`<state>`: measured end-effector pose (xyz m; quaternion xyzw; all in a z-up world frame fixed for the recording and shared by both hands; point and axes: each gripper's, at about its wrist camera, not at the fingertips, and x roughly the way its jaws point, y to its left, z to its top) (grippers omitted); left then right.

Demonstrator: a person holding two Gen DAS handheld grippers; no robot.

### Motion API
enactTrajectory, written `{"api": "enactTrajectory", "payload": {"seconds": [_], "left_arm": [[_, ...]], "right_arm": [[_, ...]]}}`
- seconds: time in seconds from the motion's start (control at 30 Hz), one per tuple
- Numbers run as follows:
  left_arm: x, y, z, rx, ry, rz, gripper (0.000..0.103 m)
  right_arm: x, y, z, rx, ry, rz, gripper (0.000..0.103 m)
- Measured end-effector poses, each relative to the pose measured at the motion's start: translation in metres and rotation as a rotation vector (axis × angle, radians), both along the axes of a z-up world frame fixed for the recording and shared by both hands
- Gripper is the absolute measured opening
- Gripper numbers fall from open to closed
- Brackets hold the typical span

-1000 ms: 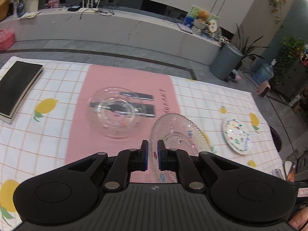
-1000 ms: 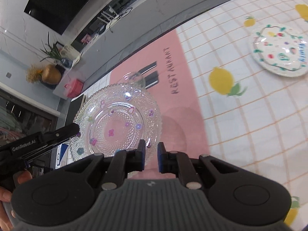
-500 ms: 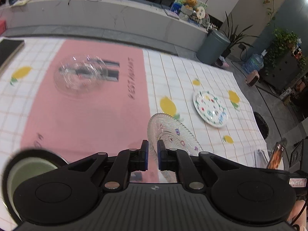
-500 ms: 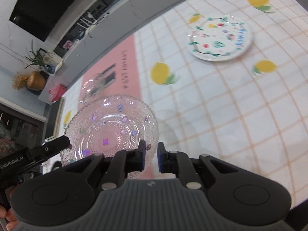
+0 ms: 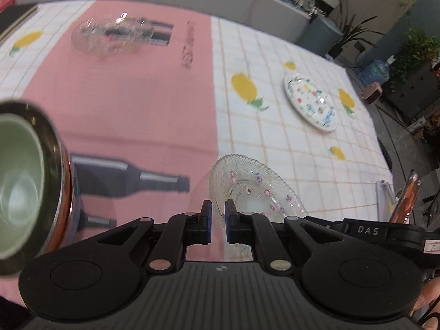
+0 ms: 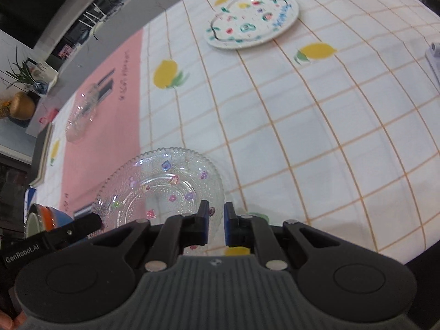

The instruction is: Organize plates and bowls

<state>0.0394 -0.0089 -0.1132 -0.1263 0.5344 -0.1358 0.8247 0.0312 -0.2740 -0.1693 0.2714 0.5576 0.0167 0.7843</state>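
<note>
Two hand-held grippers, left (image 5: 217, 221) and right (image 6: 214, 224), pinch opposite rims of one beaded glass plate (image 6: 165, 189) over the counter (image 6: 316, 143) near its front edge; their bodies hide its near rim. A blurred glass bowl (image 5: 115, 37) sits toward the far edge, a painted plate (image 5: 310, 101) rightward.

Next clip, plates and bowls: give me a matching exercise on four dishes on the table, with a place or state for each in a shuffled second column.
Things:
1. beaded glass plate
2. painted white plate
3. clear glass bowl
4. green bowl

Places or states:
A. nested inside a metal bowl
B. far end of the pink mat
C. held by its rim at both grippers
D. alone on the checked cloth

Pairs: 1-C, 2-D, 3-B, 4-A
</note>
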Motion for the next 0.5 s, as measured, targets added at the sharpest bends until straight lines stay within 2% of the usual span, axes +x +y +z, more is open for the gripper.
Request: {"api": "enactTrajectory", "payload": {"seconds": [0.23,0.5], "left_arm": [[-0.015,0.000,-0.015,0.040,0.032,0.018,0.009],[-0.018,0.008,-0.021,0.064,0.049,0.046,0.009]], "right_arm": [[0.000,0.008,0.001,-0.048,-0.004,0.028,0.008],[-0.004,0.017,-0.003,-0.031,0.003,0.037,0.008]]}}
